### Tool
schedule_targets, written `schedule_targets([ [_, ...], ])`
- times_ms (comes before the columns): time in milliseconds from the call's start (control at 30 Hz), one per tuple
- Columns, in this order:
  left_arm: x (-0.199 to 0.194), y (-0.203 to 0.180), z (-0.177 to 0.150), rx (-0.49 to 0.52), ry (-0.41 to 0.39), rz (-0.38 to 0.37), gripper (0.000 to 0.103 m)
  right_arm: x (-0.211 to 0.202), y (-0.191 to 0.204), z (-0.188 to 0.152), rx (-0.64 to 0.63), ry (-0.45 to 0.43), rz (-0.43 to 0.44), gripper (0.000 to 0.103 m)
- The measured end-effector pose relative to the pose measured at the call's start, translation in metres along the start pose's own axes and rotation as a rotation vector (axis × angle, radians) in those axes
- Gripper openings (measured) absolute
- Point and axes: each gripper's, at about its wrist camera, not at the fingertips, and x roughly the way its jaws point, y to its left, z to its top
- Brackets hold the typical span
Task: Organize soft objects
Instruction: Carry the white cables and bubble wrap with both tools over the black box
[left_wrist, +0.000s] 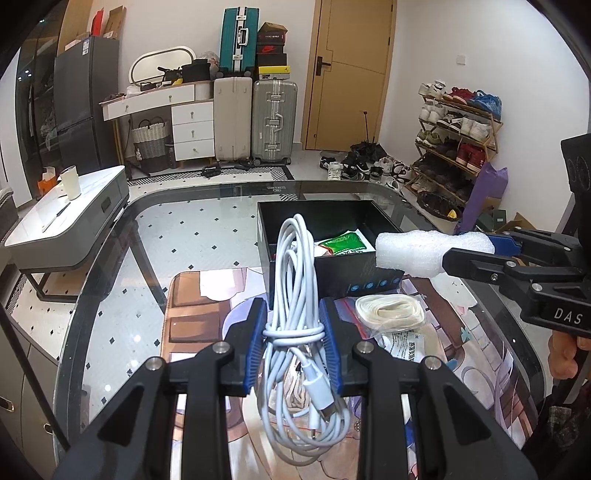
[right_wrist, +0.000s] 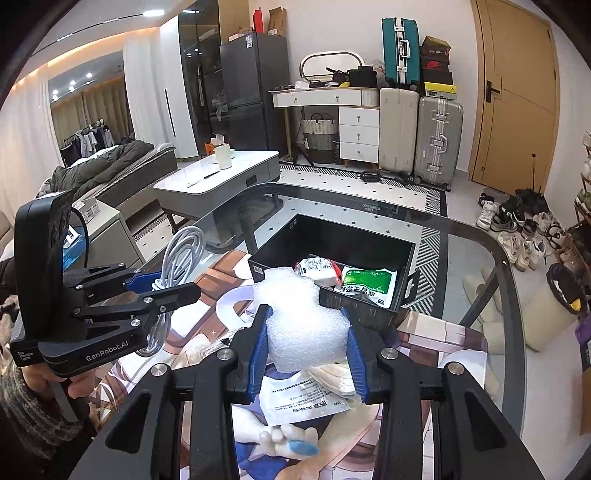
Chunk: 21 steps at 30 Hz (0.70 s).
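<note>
My left gripper (left_wrist: 293, 325) is shut on a coiled white cable (left_wrist: 295, 280), held upright above the table in front of the black box (left_wrist: 325, 273). It also shows in the right wrist view (right_wrist: 162, 288), the cable (right_wrist: 181, 251) sticking up from it. My right gripper (right_wrist: 306, 343) is shut on a white foam wrap piece (right_wrist: 303, 321), held just before the box (right_wrist: 369, 314). In the left wrist view the foam (left_wrist: 424, 253) hovers at the box's right front corner. The box holds a green packet (right_wrist: 365, 282) and a white-and-red packet (right_wrist: 317, 271).
A bag of white elastic band (left_wrist: 389, 312) and a printed white pouch (right_wrist: 303, 398) lie on the illustrated mat (left_wrist: 199, 306) on the glass table (left_wrist: 192, 225). A low white side table (right_wrist: 221, 181) stands beyond the table's left edge.
</note>
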Motion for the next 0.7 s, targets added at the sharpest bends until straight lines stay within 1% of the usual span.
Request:
schedule_targets([
  [167, 0.005, 0.003, 0.006, -0.018, 0.011, -0.02, 0.027, -0.002, -0.006, 0.002, 0.011, -0.008, 0.003, 0.038],
  [300, 0.009, 0.003, 0.01, -0.014, 0.014, -0.014, 0.028, -0.001, -0.014, 0.008, 0.037, -0.012, 0.014, 0.038],
  [567, 0.016, -0.002, 0.023, 0.012, 0.026, 0.012, 0.027, 0.002, -0.014, 0.016, 0.05, -0.031, 0.045, 0.038],
  [700, 0.017, -0.005, 0.03, 0.024, 0.024, 0.023, 0.027, 0.003, -0.018, 0.02, 0.058, -0.039, 0.046, 0.038],
])
